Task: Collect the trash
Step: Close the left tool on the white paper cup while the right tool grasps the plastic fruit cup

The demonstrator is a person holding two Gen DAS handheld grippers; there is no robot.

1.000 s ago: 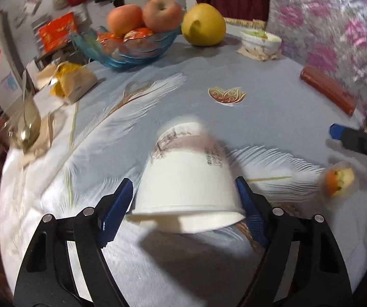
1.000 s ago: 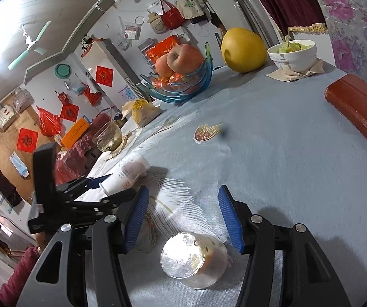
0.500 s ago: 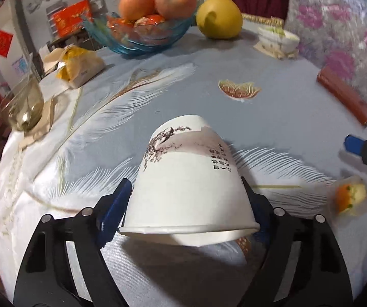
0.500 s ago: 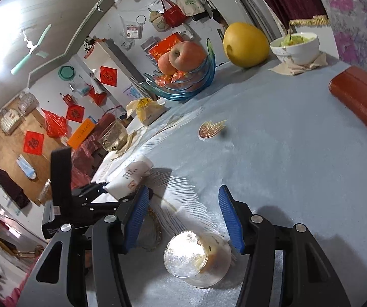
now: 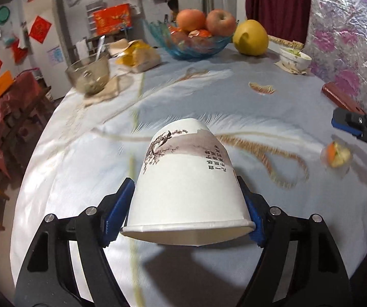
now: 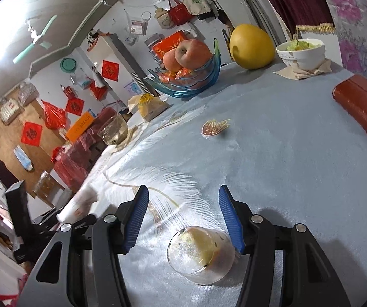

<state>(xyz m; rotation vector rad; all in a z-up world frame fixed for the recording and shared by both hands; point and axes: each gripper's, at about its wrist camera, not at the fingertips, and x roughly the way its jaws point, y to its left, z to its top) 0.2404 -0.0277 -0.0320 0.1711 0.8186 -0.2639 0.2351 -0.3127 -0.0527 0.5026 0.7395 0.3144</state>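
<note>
So the main bit of trash here is the paper cup [image 5: 187, 186], a white one with a plum branch print, held upside down and tipped, its bottom pointing away from the camera. The left gripper [image 5: 187, 215] is pinching it near the rim, blue pads pressed on both sides, and the rim is already squashed a little out of round. It hangs clear above the tablecloth [image 5: 81, 158], over the feather pattern, with its shadow below.

The other piece is a small clear plastic cup [image 6: 201, 249] with yellowish food scraps inside, sitting on the cloth. The right gripper [image 6: 183, 220] hovers over it with jaws spread; the cup sits toward the right-hand pad, and I can't tell if it touches.

Further back there's the fruit bowl [image 5: 196, 43], a pomelo [image 5: 251, 37], a white bowl [image 5: 294, 57] and a glass bowl [image 5: 88, 74].

What could go wrong, I reckon: thin paper gripped at the rim can buckle and pop out, and any dregs would spill onto the cloth since it's tipped. On the right, closing off-centre could shove the slick plastic cup sideways or tip it, dumping the scraps.
</note>
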